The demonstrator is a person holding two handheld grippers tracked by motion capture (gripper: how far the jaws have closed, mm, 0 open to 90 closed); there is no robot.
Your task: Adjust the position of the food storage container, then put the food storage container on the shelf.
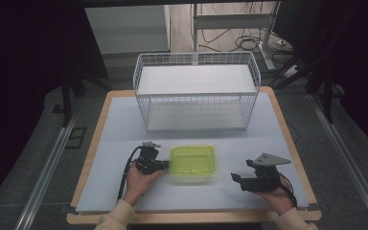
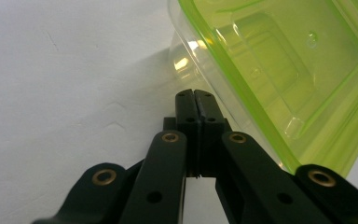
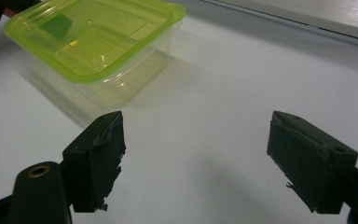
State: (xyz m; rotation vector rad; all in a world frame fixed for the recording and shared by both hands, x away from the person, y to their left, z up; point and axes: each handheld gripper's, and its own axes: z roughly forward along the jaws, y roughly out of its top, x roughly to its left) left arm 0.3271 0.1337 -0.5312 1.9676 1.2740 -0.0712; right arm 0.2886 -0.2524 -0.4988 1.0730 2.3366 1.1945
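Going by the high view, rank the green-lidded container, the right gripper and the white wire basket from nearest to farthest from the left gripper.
1. Green-lidded container: right beside the shut left gripper.
2. Right gripper: across the container, jaws open, near the table's front.
3. White wire basket: at the table's back.

My left gripper view cuts the green-lidded container [image 2: 279, 70] off at the top and right edges. In my right gripper view its far-left corner runs out of frame, slightly blurred.
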